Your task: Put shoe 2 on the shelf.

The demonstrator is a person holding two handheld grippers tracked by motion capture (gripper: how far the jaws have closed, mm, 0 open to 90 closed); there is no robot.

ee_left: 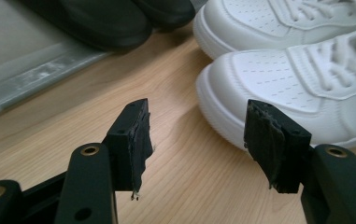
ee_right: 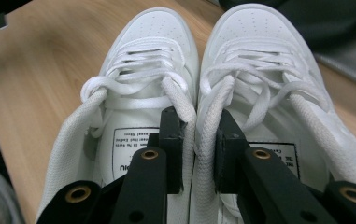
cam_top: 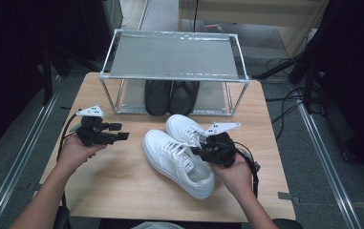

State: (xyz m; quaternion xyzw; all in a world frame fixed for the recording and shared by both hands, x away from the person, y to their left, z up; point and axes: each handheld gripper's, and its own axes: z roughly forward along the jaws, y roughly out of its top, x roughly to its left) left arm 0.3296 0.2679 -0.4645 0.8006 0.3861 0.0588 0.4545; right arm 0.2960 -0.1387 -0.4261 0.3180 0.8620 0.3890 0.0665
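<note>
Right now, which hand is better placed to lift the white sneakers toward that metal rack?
Probably the right. Its tool already pinches the two inner collars of the white sneakers together. The left tool hangs open beside their toes, holding nothing.

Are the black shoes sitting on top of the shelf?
No, the black shoes sit under the grey top of the metal shelf, down on its bottom level.

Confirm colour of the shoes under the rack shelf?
Black: the pair of shoes sits under the rack shelf, clearest in the high view.
</note>
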